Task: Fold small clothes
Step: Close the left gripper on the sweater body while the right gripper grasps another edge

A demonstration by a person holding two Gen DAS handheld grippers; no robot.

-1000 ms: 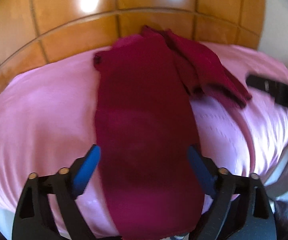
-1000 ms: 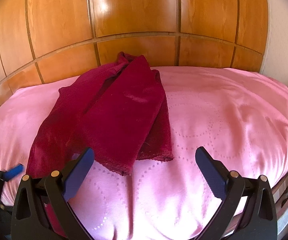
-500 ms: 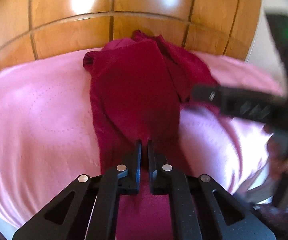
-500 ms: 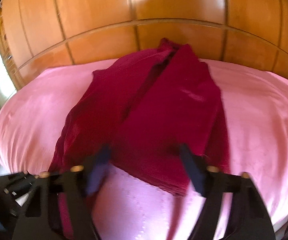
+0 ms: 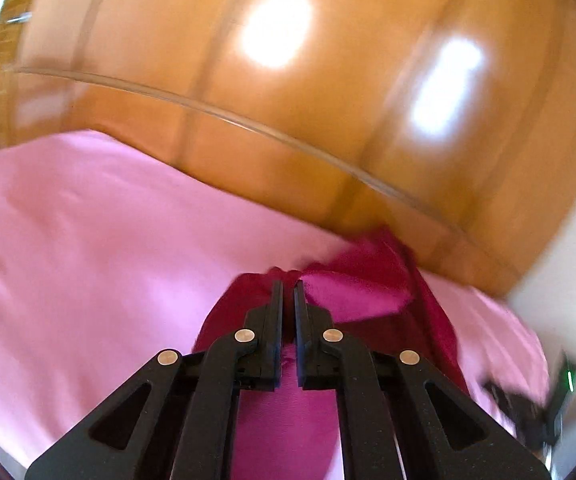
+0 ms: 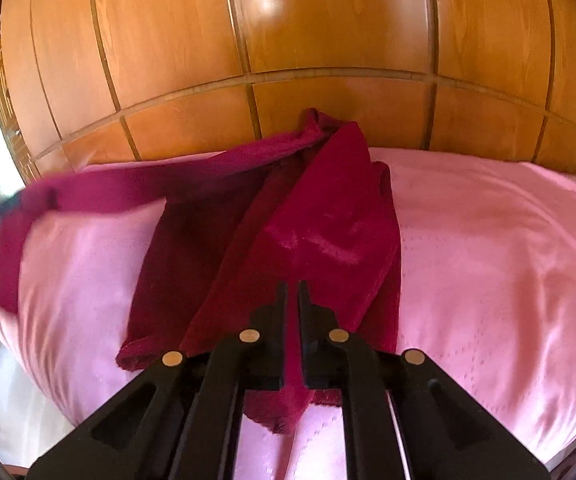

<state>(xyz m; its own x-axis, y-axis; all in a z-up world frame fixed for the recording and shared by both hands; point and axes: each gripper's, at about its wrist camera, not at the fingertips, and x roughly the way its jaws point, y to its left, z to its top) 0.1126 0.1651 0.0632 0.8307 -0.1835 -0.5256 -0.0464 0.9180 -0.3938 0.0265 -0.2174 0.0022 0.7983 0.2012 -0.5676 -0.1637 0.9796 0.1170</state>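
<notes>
- Across the middle of the pink satin bedspread (image 6: 488, 248), reaching from the near edge of the bed up to the glossy wooden panelled wall (image 6: 328, 40) behind it, lies a dark red velvety garment (image 6: 328, 232), partly doubled over itself.
- I judge the cloth soft, limp and light, with a plush nap that should grip well; it will sag and drag, so hems and corners are the places to pinch.
- My right gripper (image 6: 293, 292) points down at a slant over the near edge; its jaws have just been closing and now pinch the garment's near hem.
- My left gripper (image 5: 288, 292) is also tilted downward, its jaws narrowed onto a fold of the red cloth, which rises from the bed toward it as a long strip (image 6: 148, 192).
- Left view is blurred, so finer detail there is unclear.
</notes>
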